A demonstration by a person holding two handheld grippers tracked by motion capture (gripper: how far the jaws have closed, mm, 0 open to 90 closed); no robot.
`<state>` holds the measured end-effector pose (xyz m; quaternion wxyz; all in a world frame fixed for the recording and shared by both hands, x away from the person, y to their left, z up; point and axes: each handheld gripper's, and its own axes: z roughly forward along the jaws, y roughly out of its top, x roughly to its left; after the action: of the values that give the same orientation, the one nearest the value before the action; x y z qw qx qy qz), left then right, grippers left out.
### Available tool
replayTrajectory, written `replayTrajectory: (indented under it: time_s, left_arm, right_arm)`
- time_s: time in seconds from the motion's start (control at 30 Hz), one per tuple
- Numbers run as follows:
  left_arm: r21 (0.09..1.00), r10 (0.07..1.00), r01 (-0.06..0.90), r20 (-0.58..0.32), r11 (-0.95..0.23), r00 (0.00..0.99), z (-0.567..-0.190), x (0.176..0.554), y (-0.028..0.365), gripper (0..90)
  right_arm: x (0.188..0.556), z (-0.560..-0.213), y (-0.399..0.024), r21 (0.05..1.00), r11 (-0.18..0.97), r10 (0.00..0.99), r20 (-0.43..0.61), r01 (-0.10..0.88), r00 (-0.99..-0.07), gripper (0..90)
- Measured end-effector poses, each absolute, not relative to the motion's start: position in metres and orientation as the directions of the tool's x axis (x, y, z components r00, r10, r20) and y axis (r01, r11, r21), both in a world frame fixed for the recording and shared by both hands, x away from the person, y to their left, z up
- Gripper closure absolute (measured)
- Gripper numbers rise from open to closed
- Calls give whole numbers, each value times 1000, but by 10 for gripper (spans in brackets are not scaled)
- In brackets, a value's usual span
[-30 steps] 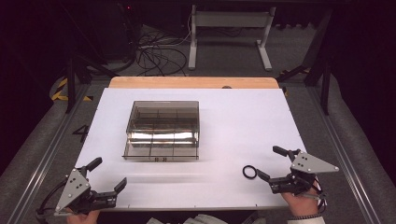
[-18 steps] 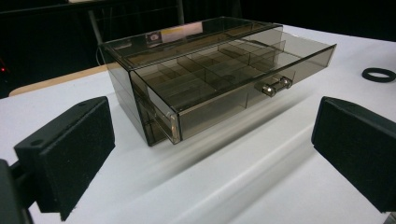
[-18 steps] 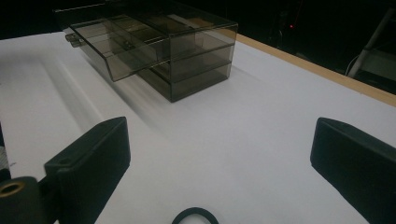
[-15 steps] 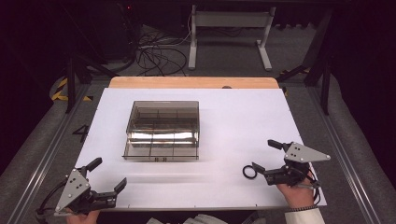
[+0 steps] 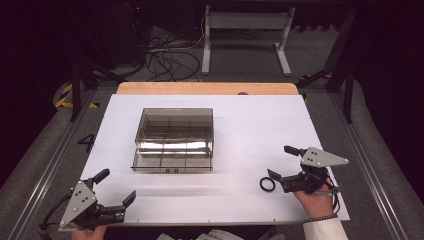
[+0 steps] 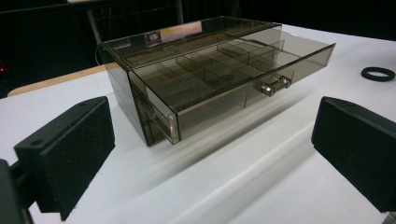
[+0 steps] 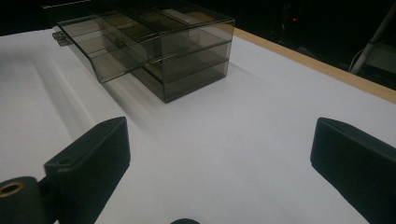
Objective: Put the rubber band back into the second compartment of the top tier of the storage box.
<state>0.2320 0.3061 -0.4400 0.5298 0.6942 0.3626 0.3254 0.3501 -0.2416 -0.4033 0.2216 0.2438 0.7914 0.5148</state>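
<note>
From my seat, my right gripper point(image 5: 281, 163) sits near the table's right front corner with its jaws spread wide, holding nothing. The black ring point(image 5: 267, 184) lies flat on the white table point(image 5: 250, 125) just beside the nearer jaw tip; I cannot tell from above whether they touch. In the right gripper view only a sliver of the ring point(image 7: 185, 221) peeks in at the bottom edge, the rest cut off. My left gripper point(image 5: 115, 187) rests at the front left corner, also spread wide and holding nothing. The smoky clear box point(image 5: 174, 139) stands mid-table with its top drawer point(image 6: 233, 79) pulled partway out; the dividers inside are visible, but the tinted plastic makes any contents hard to make out. Bare white table lies between the ring and the box, and between both grippers. The ring sits well in from the table's front edge.
</note>
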Motion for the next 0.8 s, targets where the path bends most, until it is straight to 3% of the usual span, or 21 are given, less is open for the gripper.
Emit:
replayTrajectory:
  time_s: [0.3,0.47,0.8]
  left_arm:
    - [971,847,160,68,-178,527,-440,232,306,3]
    - [971,846,161,66,-177,529,-440,233,306,3]
    - [971,845,161,68,-179,531,-440,233,307,3]
  right_arm:
    - [357,-402,-238,920,354,608,-91,167,-789,57]
    - [363,-405,-237,913,346,613,-44,217,-789,27]
    - [362,-404,-235,890,387,608,-51,240,-792,57]
